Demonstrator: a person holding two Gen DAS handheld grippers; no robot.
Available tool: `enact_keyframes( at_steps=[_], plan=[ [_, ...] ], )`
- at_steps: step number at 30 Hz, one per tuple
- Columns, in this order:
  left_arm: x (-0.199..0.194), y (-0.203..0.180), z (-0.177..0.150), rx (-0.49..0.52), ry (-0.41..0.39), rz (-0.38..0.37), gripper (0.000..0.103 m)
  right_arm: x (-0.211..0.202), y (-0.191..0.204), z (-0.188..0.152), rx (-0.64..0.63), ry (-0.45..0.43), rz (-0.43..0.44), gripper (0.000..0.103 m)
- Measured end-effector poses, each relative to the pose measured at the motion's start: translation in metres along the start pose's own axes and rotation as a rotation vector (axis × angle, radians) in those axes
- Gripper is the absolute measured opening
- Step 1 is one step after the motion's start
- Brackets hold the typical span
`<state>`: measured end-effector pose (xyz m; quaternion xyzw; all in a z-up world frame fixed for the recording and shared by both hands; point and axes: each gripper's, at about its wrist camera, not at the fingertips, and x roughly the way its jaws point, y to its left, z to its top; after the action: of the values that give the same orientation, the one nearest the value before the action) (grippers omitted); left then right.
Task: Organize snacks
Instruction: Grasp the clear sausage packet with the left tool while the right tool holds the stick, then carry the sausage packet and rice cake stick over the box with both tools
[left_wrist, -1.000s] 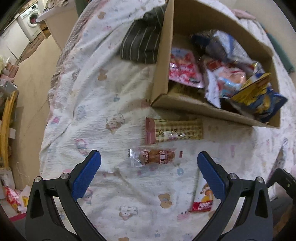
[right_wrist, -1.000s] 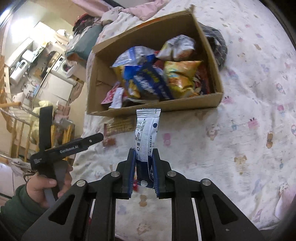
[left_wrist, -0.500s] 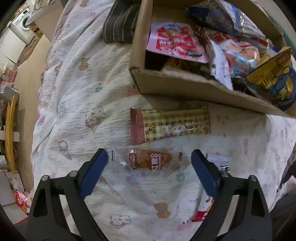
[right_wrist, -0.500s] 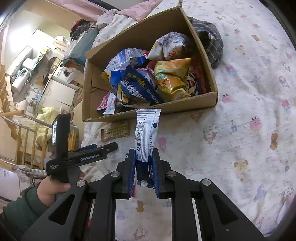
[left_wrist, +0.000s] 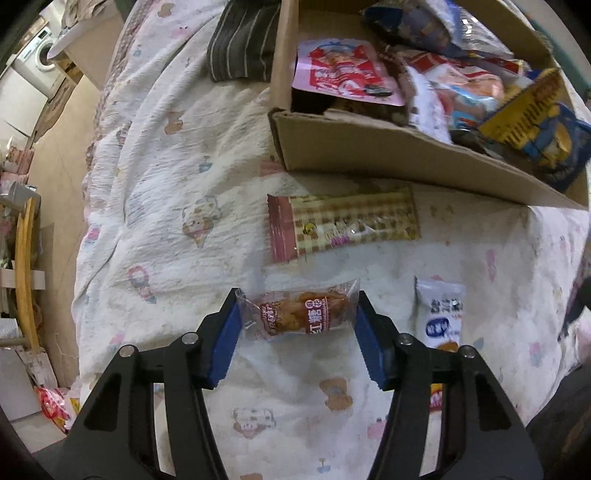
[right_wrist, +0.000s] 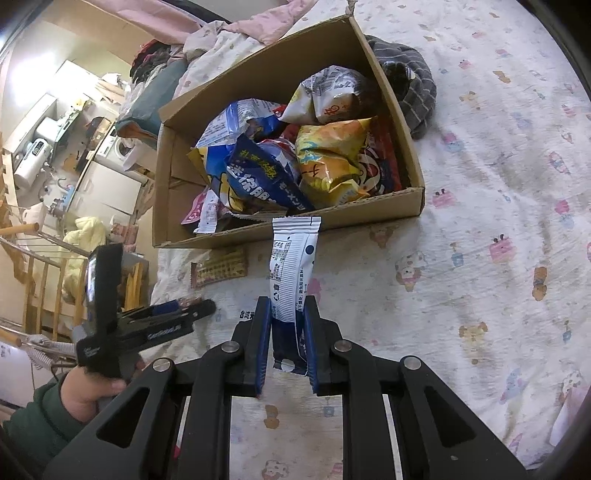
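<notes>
While the left gripper (left_wrist: 298, 325) points down at the bed (left_wrist: 177, 155), its blue fingers (left_wrist: 225, 339) are closing around a small clear-wrapped brown snack (left_wrist: 301, 314) that lies crosswise between them on the patterned bedspread; the wrapper's crinkled ends reach the pads on both sides, though whether the pads press on it yet cannot be told. Just beyond that snack lies a long checked bar in a brown and cream wrapper (left_wrist: 343, 227), flat on the bedspread and just in front of the near wall of the cardboard box (left_wrist: 406, 155). To the right of the left gripper a white packet with blue print (left_wrist: 441, 314) lies on the bed, partly hidden behind the gripper's finger. The box stands open and is crowded with snack bags: a pink and red pouch (left_wrist: 340, 74) near its left corner, with blue and yellow bags farther right. A dark striped cloth (left_wrist: 240, 48) lies beside the box's left wall. In the right wrist view, the right gripper (right_wrist: 286, 332) has its fingers clamped on the lower end of a tall white and blue stick packet (right_wrist: 291, 266), which stands upright with its top edge against the box's near wall. The person's hand (right_wrist: 88, 391) in a green sleeve holds the left gripper's handle at lower left.
</notes>
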<state>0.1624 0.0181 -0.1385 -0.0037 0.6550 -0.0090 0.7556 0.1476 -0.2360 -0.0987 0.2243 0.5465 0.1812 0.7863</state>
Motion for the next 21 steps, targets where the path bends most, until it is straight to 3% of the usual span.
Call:
enact_keyframes(
  at_steps=[5,11,15,18,21],
  plan=[
    [-0.023,0.005,-0.014,0.0,-0.031,-0.009,0.054,-0.008,0.004,-0.002,0.001,-0.017,0.025,0.018],
    [-0.08,0.01,-0.016,-0.009,-0.163,-0.036,0.054,-0.034,0.019,0.007,-0.039,-0.072,0.05,0.018],
    [-0.11,0.01,0.0,-0.008,-0.248,-0.055,0.054,-0.051,0.026,0.025,-0.031,-0.114,0.079,0.018],
    [-0.128,0.003,0.025,0.029,-0.332,-0.02,0.054,-0.065,0.031,0.045,-0.037,-0.169,0.081,0.018],
    [-0.137,-0.001,0.044,0.023,-0.36,-0.02,0.054,-0.072,0.031,0.065,-0.028,-0.204,0.081,0.018]
  ],
)
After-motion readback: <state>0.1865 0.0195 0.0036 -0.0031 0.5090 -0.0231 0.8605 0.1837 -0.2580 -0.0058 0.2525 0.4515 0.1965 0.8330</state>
